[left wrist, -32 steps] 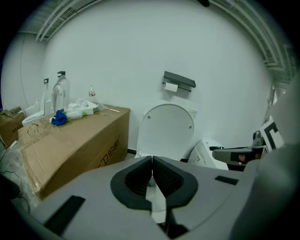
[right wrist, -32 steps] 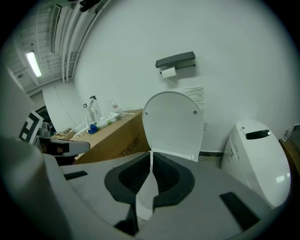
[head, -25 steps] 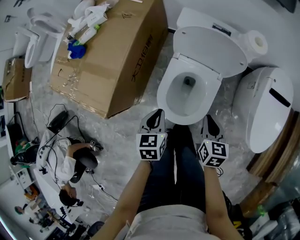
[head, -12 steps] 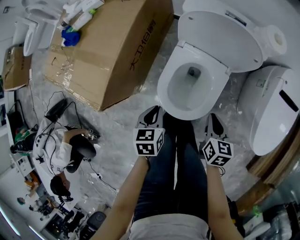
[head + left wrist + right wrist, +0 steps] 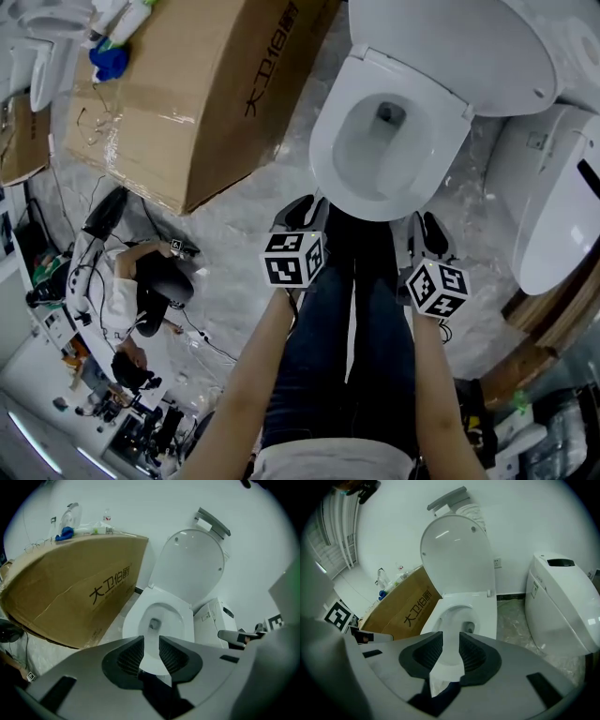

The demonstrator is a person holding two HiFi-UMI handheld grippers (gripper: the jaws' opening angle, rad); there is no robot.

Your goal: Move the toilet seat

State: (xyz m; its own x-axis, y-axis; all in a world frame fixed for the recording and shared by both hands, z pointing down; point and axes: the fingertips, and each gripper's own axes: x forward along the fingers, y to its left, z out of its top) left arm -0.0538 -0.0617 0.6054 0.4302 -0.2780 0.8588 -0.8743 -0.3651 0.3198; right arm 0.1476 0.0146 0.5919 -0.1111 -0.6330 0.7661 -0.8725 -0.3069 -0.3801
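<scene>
In the head view, the white oval plastic toilet seat point(image 5: 330, 141) lies flat on the bowl. Its white lid point(image 5: 450, 47) stands raised behind it, and a large brown cardboard box point(image 5: 187, 84) sits alongside. The left gripper point(image 5: 300, 214) and the right gripper point(image 5: 427, 230) hang near the bowl's front edge, one on each side of the person's legs, and neither touches the seat.

In the left gripper view, the left gripper point(image 5: 151, 643) has just been opening. Its jaws stand partly apart with nothing between them, and the toilet seat point(image 5: 132, 620) lies beyond.

In the right gripper view, the right gripper point(image 5: 451, 643) has likewise just been opening and holds nothing. The toilet seat point(image 5: 486, 616) is ahead and the lid point(image 5: 457, 555) is upright.

The task looks barely begun: the grippers are only on their approach, and gripping and moving the seat are both still to do.
</scene>
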